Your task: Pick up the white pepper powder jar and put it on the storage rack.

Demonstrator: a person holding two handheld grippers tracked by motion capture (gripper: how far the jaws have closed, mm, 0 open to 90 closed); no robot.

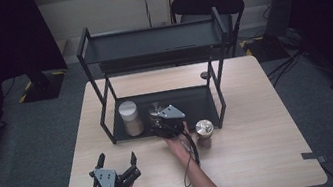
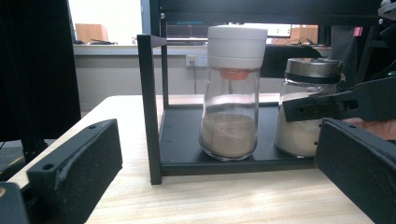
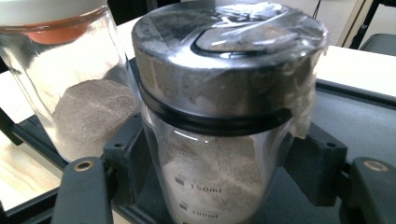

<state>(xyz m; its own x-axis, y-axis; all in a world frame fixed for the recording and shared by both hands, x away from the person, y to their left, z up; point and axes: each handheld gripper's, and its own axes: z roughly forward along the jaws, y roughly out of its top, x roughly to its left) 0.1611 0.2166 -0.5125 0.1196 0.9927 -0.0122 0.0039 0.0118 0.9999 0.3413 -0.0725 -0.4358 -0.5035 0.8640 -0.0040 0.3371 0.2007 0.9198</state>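
A black two-tier rack (image 1: 152, 45) stands on the light wood table (image 1: 266, 158). On its lower shelf (image 2: 182, 140) is a white-lidded jar (image 1: 130, 118) (image 2: 231, 93) of brown powder. Right beside it stands a metal-lidded glass jar (image 1: 157, 110) (image 2: 306, 102) (image 3: 224, 93) of pale powder. My right gripper (image 1: 161, 120) (image 3: 219, 158) is shut on this jar's body, a pad (image 3: 317, 163) pressing each side below the lid. The jar's base seems to rest on the shelf. My left gripper (image 1: 116, 158) (image 2: 217, 154) is open near the table's front left, facing the rack, nothing between its jaws.
Another metal-lidded jar (image 1: 204, 130) stands on the table just right of the rack's front corner. The rack's front-left post (image 2: 150, 107) rises close to the white-lidded jar (image 3: 65, 93). A black chair (image 1: 206, 3) is behind the table.
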